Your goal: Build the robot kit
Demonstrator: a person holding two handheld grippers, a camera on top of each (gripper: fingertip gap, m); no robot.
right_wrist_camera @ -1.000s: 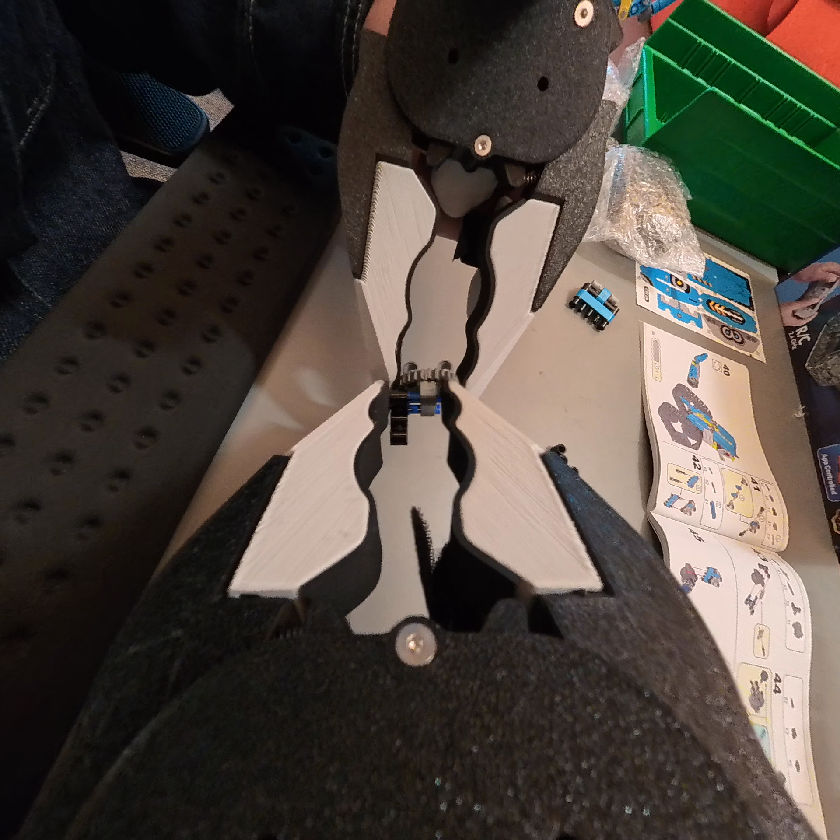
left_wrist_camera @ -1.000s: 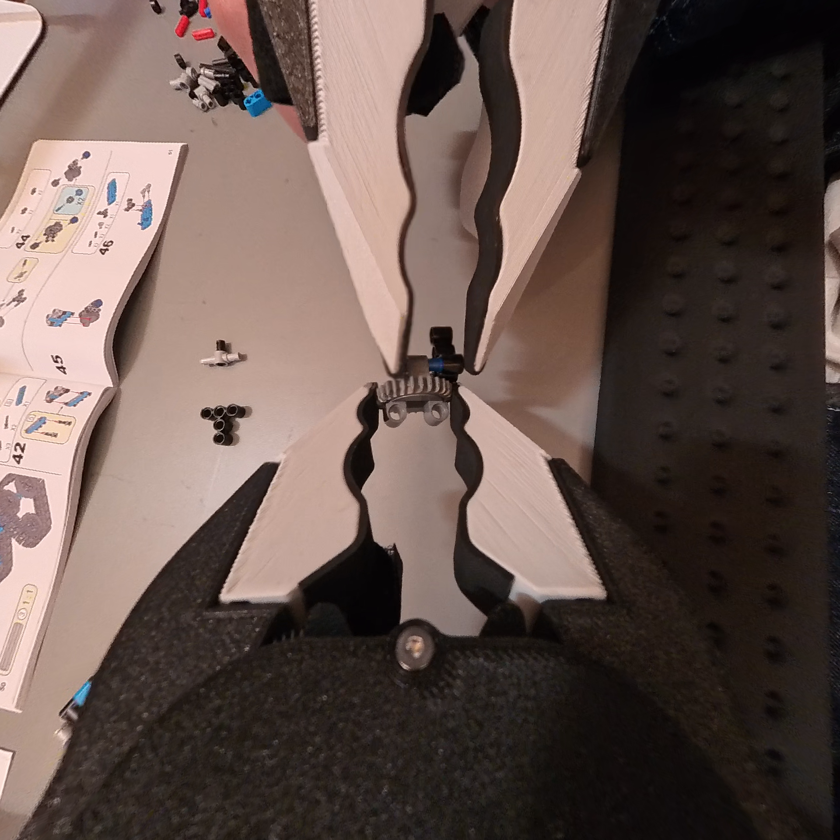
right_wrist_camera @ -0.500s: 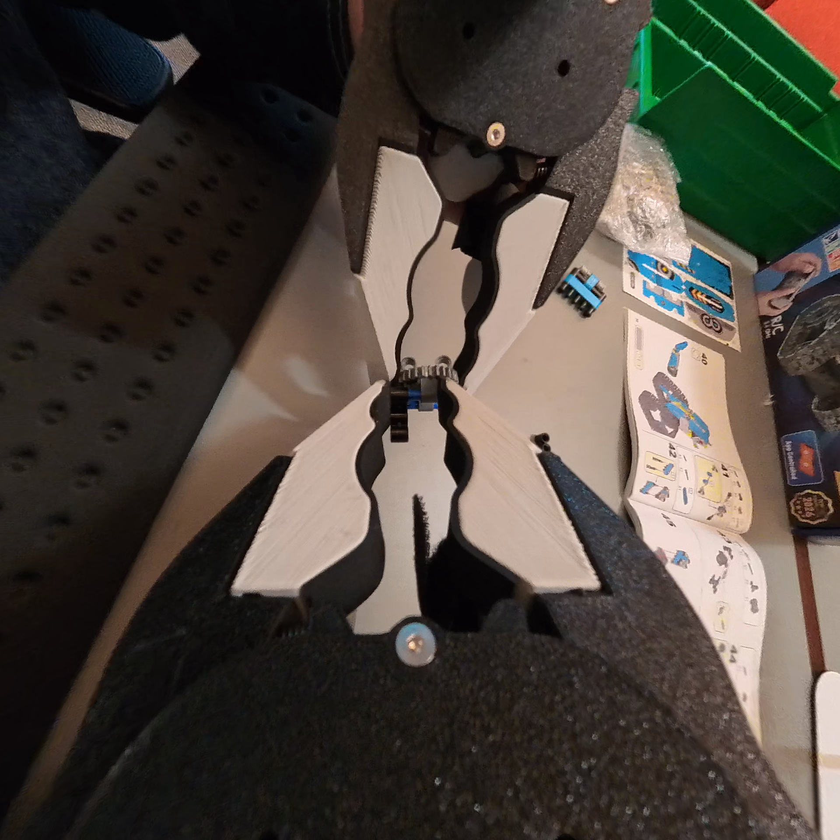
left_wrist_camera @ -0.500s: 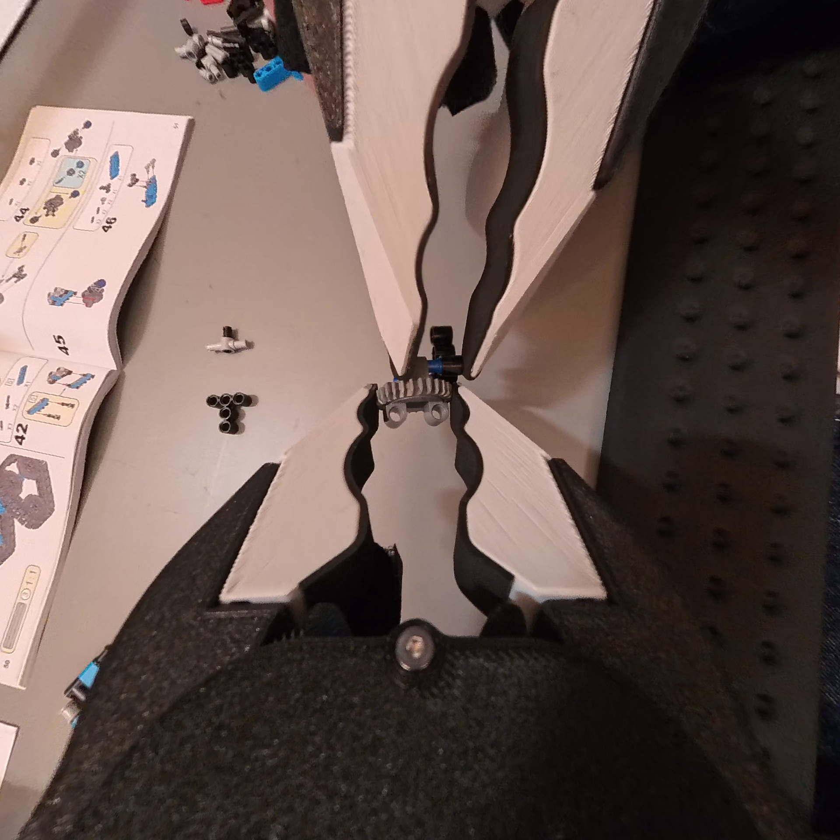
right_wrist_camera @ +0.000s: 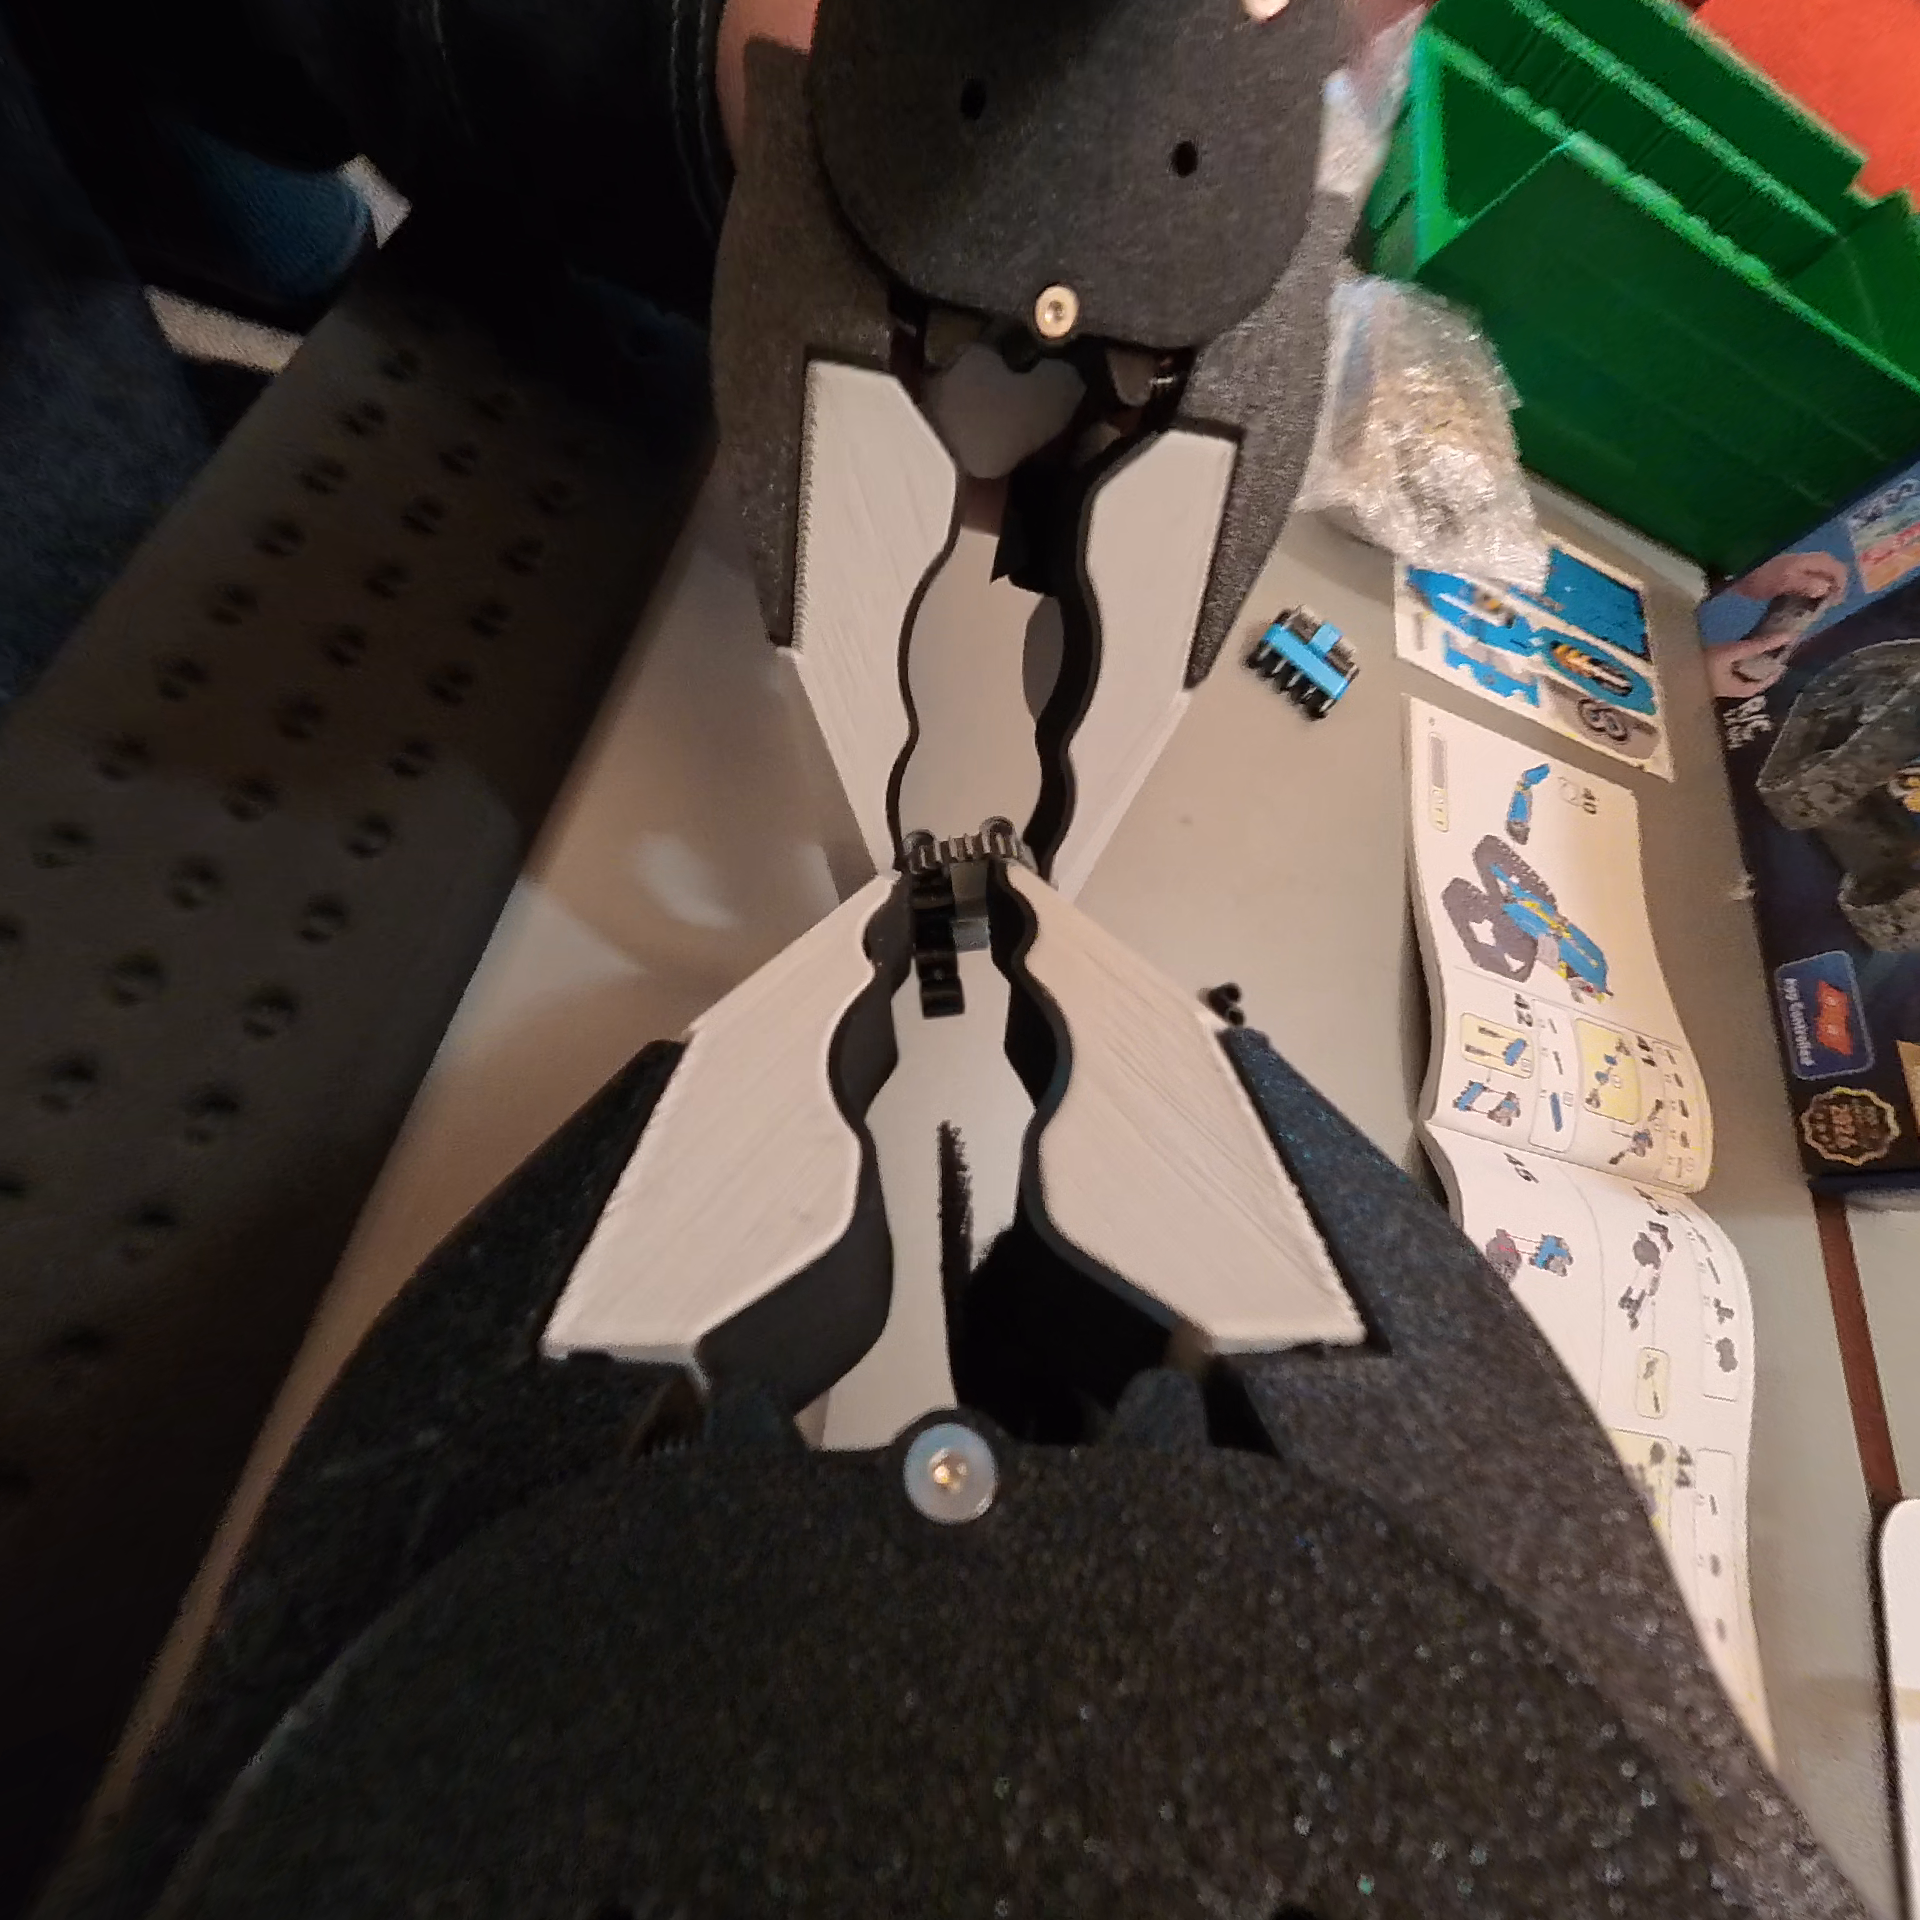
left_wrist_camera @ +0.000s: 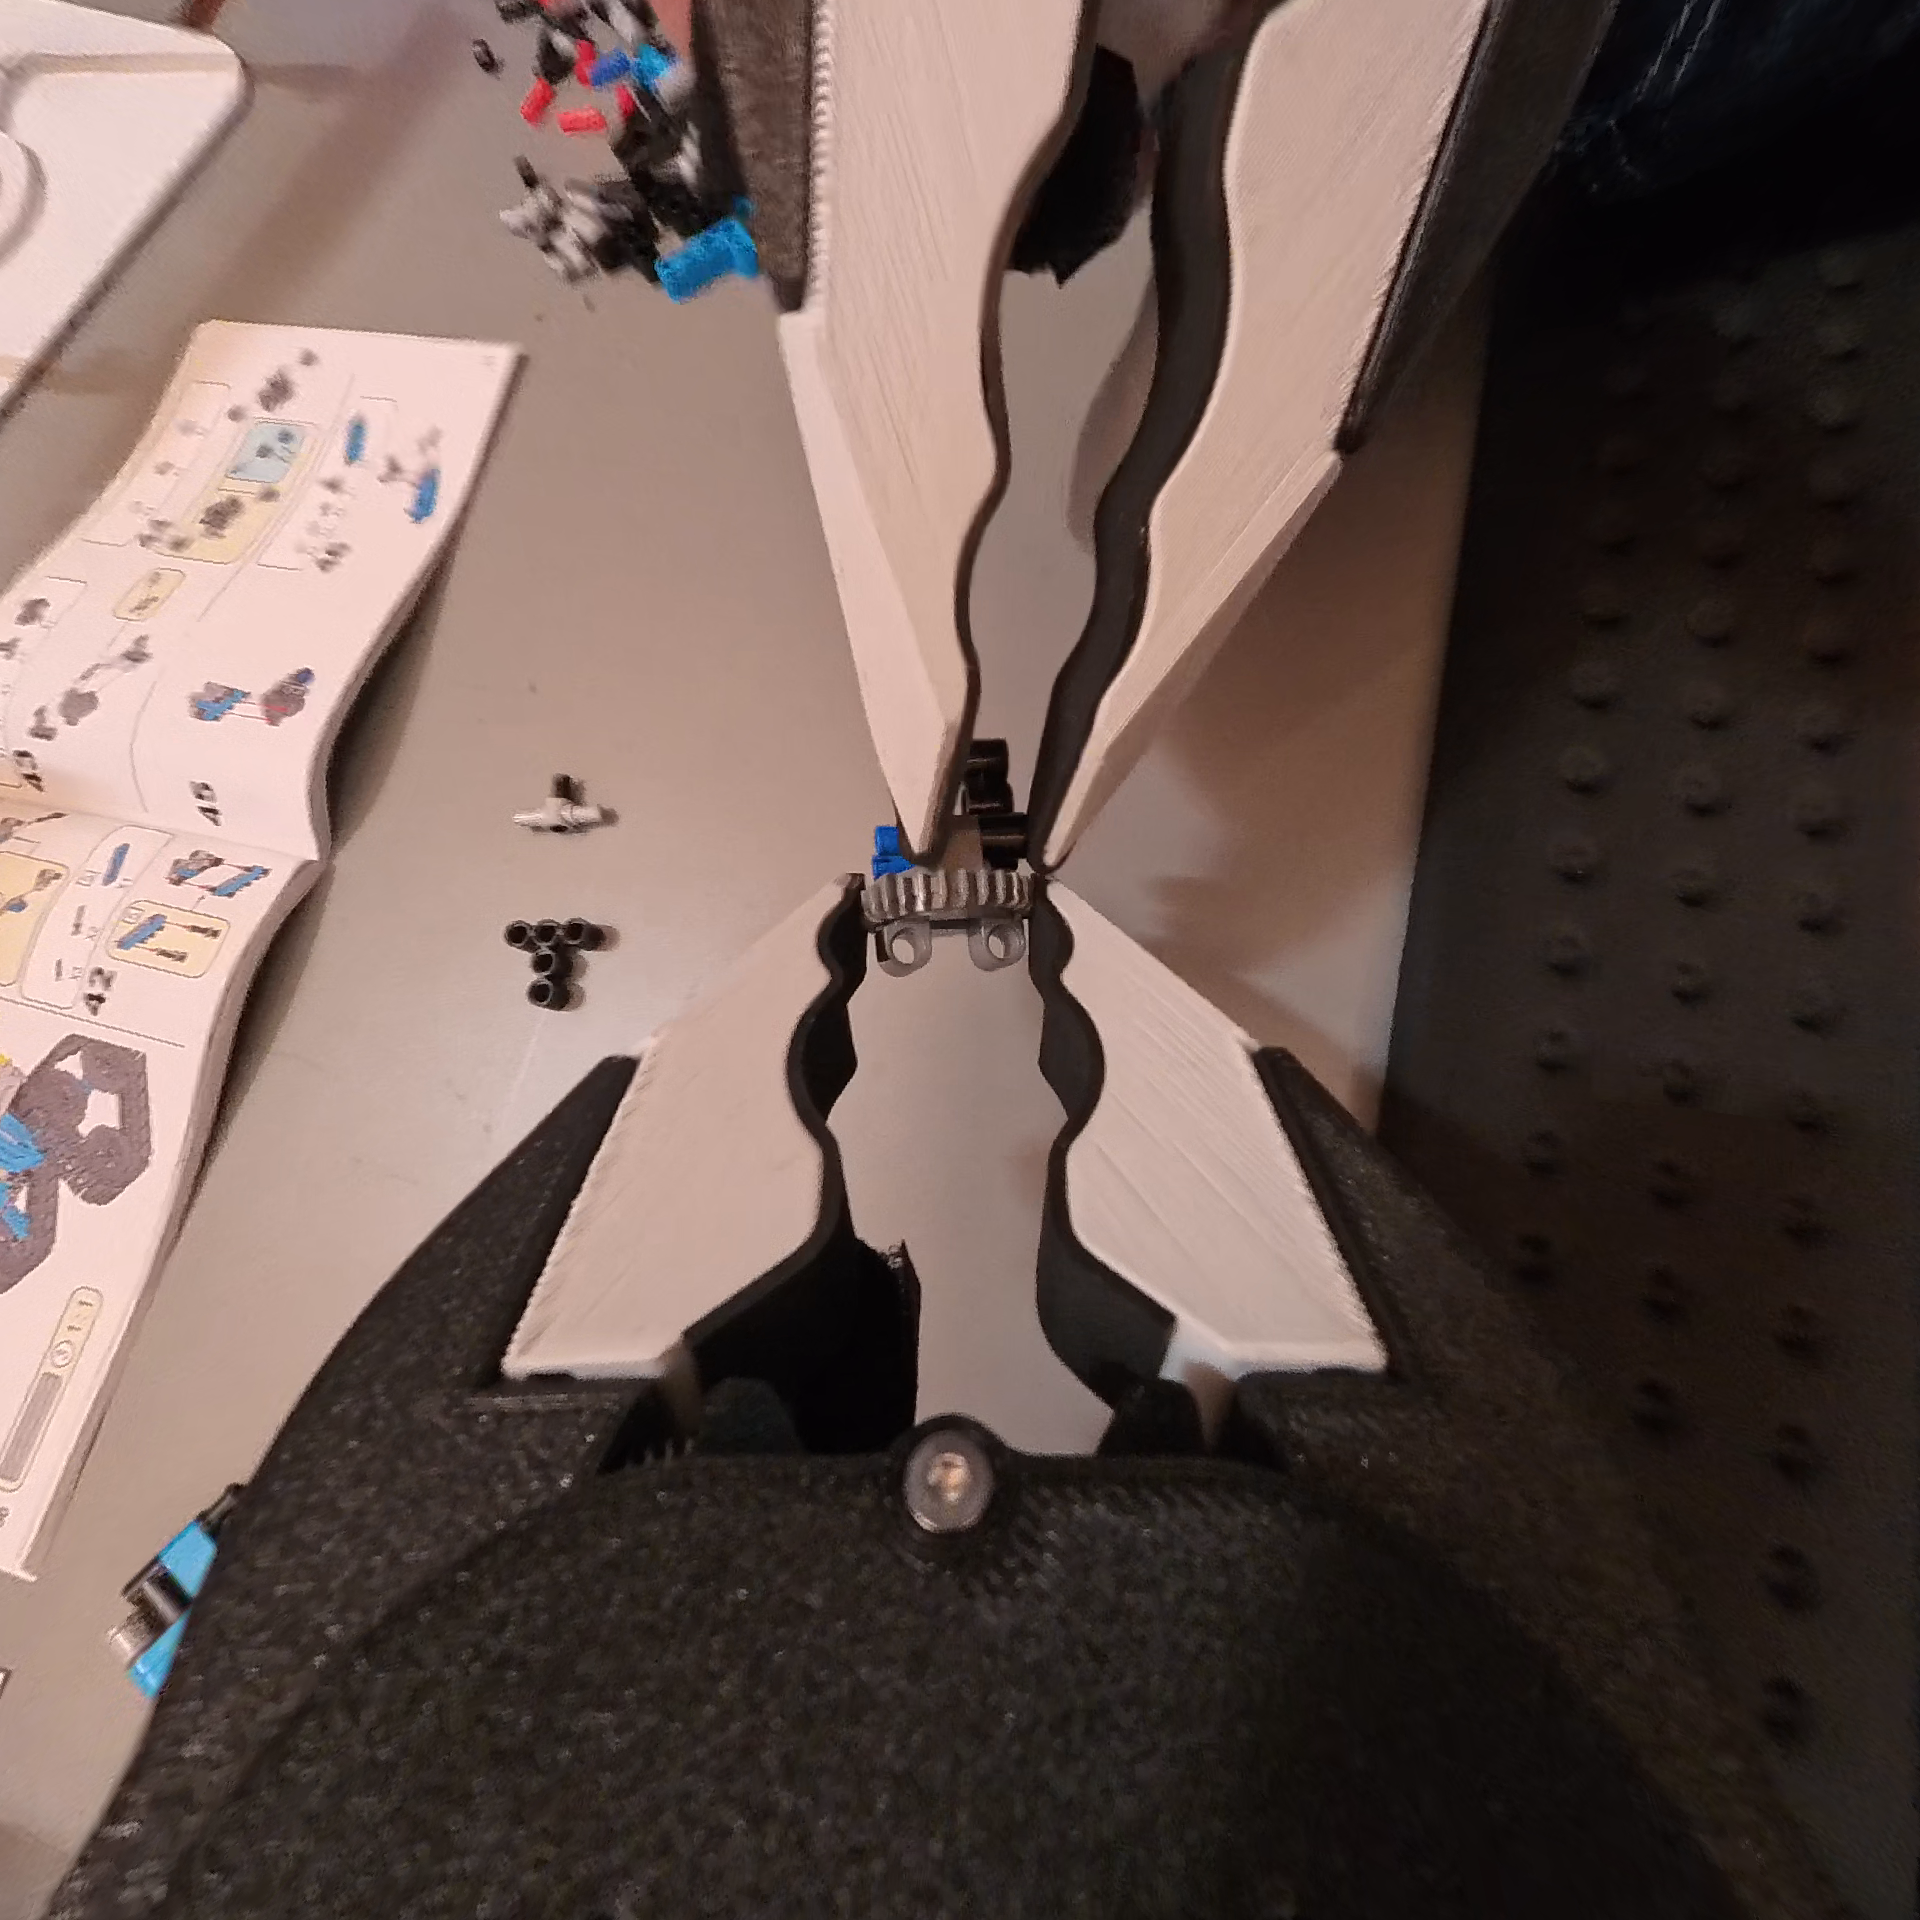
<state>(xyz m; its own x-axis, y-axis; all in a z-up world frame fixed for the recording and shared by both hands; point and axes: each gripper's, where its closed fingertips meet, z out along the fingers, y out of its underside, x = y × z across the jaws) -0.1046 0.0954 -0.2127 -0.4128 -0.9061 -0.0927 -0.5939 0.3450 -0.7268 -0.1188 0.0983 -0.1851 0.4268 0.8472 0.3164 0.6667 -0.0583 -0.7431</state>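
Note:
My left gripper (left_wrist_camera: 945, 899) is shut on a small grey toothed gear piece (left_wrist_camera: 945, 914) with two lugs, held by its sides above the grey table. My right gripper (left_wrist_camera: 987, 847) comes in from the top of the left wrist view, tip to tip with the left. It is shut on a small black-and-blue pin piece (left_wrist_camera: 982, 800) that touches the gear's toothed edge. In the right wrist view my right gripper (right_wrist_camera: 951, 883) grips the black piece (right_wrist_camera: 935, 956), and the left gripper (right_wrist_camera: 961, 836) holds the gear (right_wrist_camera: 961, 831) just beyond it.
An open instruction booklet (left_wrist_camera: 156, 727) lies left, with a black connector (left_wrist_camera: 551, 951), a small white-and-black piece (left_wrist_camera: 561, 816) and a pile of parts (left_wrist_camera: 623, 177). Green bins (right_wrist_camera: 1662, 208), a plastic bag (right_wrist_camera: 1423, 416), a blue-black block (right_wrist_camera: 1304, 665) and a box (right_wrist_camera: 1829, 831) show too. A dark studded panel (left_wrist_camera: 1662, 935) borders the table. My two grippers' fingertips are within a few centimetres of each other. Between my left fingertips and the black connector (left_wrist_camera: 551, 951) there is roughly 11 cm.
Both grippers stay tip to tip. The right gripper has turned a little; its black piece now looks narrower between the jaws, and a blue part shows beside its tip against the gear.

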